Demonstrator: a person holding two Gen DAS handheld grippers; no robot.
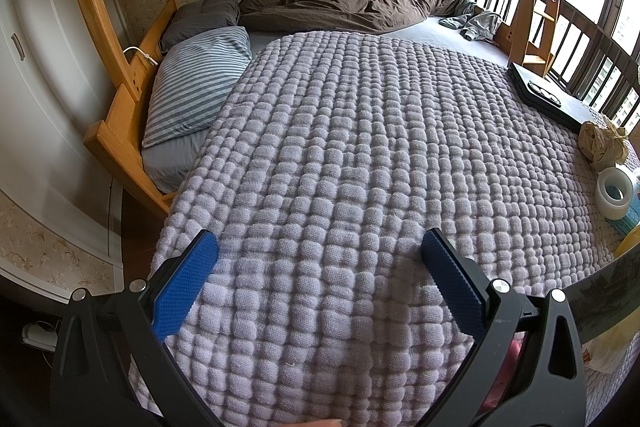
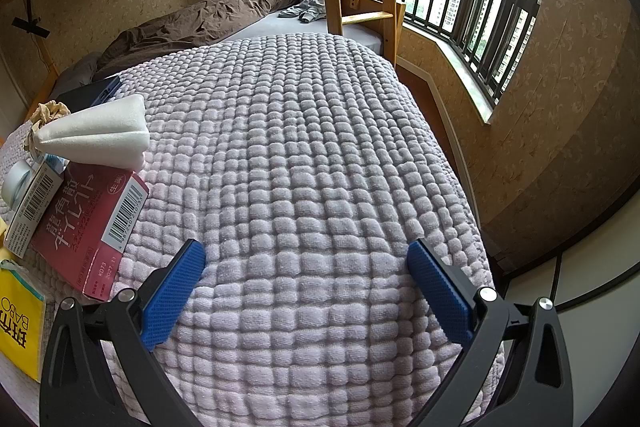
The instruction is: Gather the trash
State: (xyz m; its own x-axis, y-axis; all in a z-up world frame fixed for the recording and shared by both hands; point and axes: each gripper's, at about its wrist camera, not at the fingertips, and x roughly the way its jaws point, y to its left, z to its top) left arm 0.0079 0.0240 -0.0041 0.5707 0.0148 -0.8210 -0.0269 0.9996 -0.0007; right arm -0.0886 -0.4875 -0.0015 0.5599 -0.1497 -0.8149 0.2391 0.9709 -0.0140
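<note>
Both grippers were held low over the quilted blanket (image 2: 320, 147) on the bed. The left gripper (image 1: 320, 255) had its fingers spread wide apart, nothing between them; the right gripper (image 2: 306, 261) likewise, wide apart and empty.

The trash was found clustered between the two views: a red box (image 2: 86, 227) lying flat, a white foam wedge (image 2: 94, 139) resting partly on it, crumpled brown paper (image 1: 602, 143) behind, a roll of tape (image 1: 612, 193) beside it, and a yellow packet (image 2: 18, 323) at the near edge. A black case (image 1: 548, 99) lay just past the paper; whether it counts as trash could not be told.

Risks judged from here: the foam wedge would likely be tipped off if the box were lifted first. The soft blanket might be pinched with a flat item. The tape might be rolled away by a glancing touch.
</note>
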